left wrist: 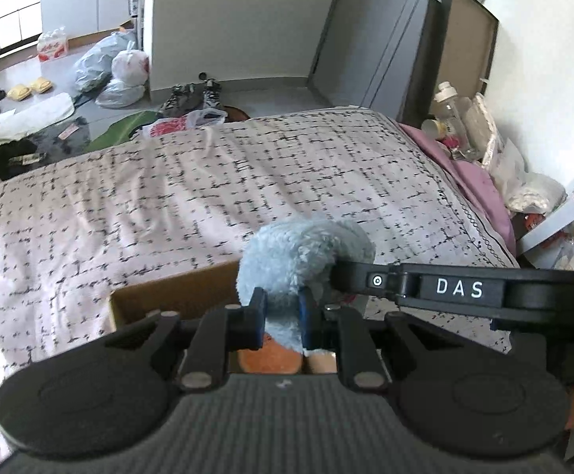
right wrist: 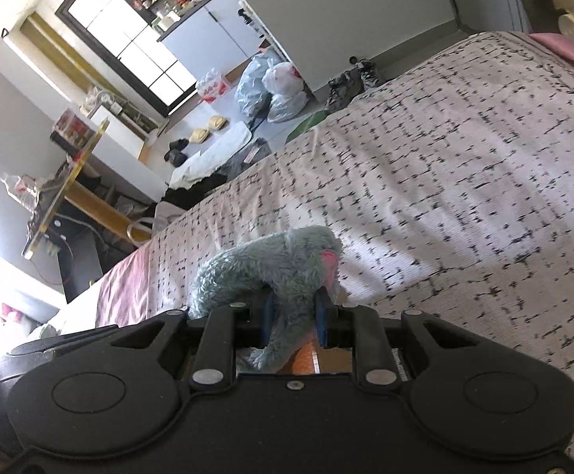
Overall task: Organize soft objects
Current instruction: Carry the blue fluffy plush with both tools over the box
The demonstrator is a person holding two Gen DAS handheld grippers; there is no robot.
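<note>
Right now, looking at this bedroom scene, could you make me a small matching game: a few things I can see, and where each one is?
Things:
1. blue plush toy
2. cardboard box
3. yellow slippers
4. clear bottle

Places:
A. on the floor past the bed
B. pinched by the left gripper and the right gripper
C. in the clutter beside the bed, near the wall
D. on the bedspread, just ahead of the left gripper

Pairs: 1-B, 2-D, 3-A, 4-C

- The plush toy (left wrist: 303, 252) is clamped between the left gripper's (left wrist: 283, 318) fingers.
- A cardboard box (left wrist: 176, 296) is set left of them, on the bed (left wrist: 168, 197).
- The right gripper (right wrist: 295, 318) is closed on the same toy.
</note>
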